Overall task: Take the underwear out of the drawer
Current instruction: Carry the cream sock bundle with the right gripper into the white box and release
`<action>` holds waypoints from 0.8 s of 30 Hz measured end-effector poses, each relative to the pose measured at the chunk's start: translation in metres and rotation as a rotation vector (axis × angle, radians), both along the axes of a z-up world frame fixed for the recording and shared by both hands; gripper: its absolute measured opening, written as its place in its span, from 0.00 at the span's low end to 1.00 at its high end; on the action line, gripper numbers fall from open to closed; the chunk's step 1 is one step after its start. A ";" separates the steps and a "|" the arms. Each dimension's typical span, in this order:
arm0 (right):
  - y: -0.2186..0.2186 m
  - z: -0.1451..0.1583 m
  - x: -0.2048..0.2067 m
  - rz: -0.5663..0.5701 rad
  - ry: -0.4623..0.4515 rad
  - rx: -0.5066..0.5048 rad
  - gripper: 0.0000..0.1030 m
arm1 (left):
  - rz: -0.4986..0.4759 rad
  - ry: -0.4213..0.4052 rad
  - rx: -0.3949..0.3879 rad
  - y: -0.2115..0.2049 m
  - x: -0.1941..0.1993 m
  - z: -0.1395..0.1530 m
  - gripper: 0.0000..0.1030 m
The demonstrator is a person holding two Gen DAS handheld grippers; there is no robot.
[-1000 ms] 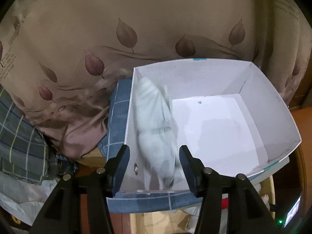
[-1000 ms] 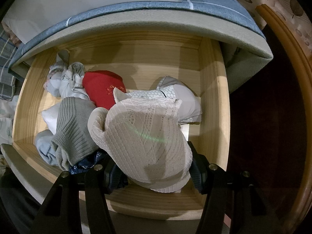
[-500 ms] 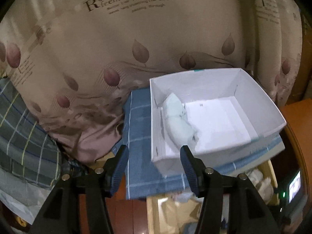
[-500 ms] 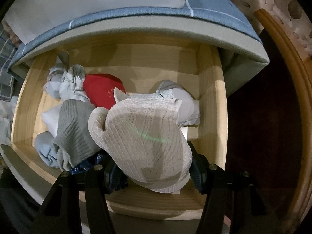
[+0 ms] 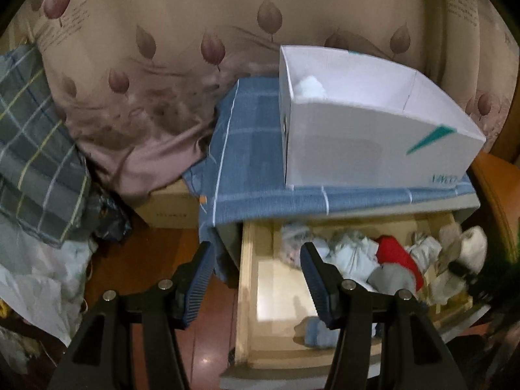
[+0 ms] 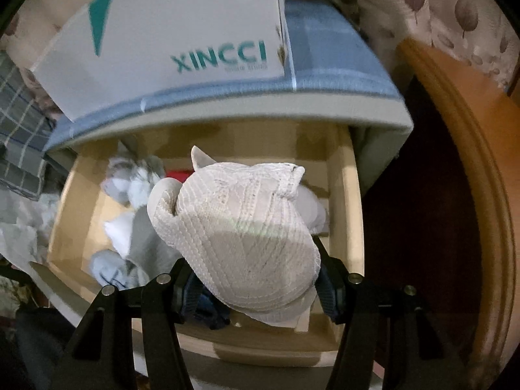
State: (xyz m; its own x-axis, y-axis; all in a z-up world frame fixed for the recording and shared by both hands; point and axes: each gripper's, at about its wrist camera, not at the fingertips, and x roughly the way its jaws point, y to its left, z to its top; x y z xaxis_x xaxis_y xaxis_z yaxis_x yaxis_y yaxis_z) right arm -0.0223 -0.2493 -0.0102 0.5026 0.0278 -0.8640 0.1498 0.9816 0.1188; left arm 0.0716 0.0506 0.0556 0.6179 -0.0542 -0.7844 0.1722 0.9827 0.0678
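The right hand-held gripper [image 6: 256, 287] is clenched on a cream knitted undergarment [image 6: 240, 234], which bulges up between its jaws above the open wooden drawer [image 6: 344, 195]. The bundle is bulky and pinched only near its lower edge, so it could slip free on the way to the white shoe box [image 6: 162, 42] — or its loose ends could snag the grey knit piece [image 6: 143, 237] just beside it and drag that along. The box wall is high and the box sits close to the edge of the blue checked cloth [image 5: 247, 149], so a low carry could knock it.

The left hand-held gripper [image 5: 256, 279] is released and carries nothing, hanging over the drawer's left edge; reaching in now, it risks crossing the right one. More underwear [image 5: 351, 253], white, grey and red, lies crumpled in the drawer, and one pale piece [image 5: 310, 86] already sits in the box.

The cloth covers the cabinet top rather than a tabletop. A leaf-print curtain [image 5: 162, 48] hangs behind, plaid fabric [image 5: 35, 149] is piled at left, and the floor is dark reddish wood — the room is dim and cluttered.
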 end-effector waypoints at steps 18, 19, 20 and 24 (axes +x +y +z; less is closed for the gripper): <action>-0.021 0.154 0.012 0.034 -0.257 0.040 0.54 | -0.003 0.083 -0.032 -0.022 -0.026 -0.069 0.54; -0.013 0.159 0.019 0.036 -0.271 0.037 0.54 | -0.001 0.088 -0.029 -0.022 -0.026 -0.070 0.54; -0.014 0.173 0.023 0.038 -0.296 0.033 0.54 | 0.000 0.094 -0.024 -0.023 -0.026 -0.071 0.54; -0.008 0.208 0.046 0.047 -0.358 0.017 0.54 | 0.013 0.088 0.014 -0.027 -0.028 -0.074 0.54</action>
State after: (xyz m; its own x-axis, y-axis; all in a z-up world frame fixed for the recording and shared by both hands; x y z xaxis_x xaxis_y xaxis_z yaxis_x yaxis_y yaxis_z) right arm 0.0239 -0.2574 0.1979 0.7709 0.0707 -0.6330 0.0505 0.9839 0.1714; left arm 0.0439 0.0240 -0.0187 0.5473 -0.0357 -0.8362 0.1657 0.9839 0.0664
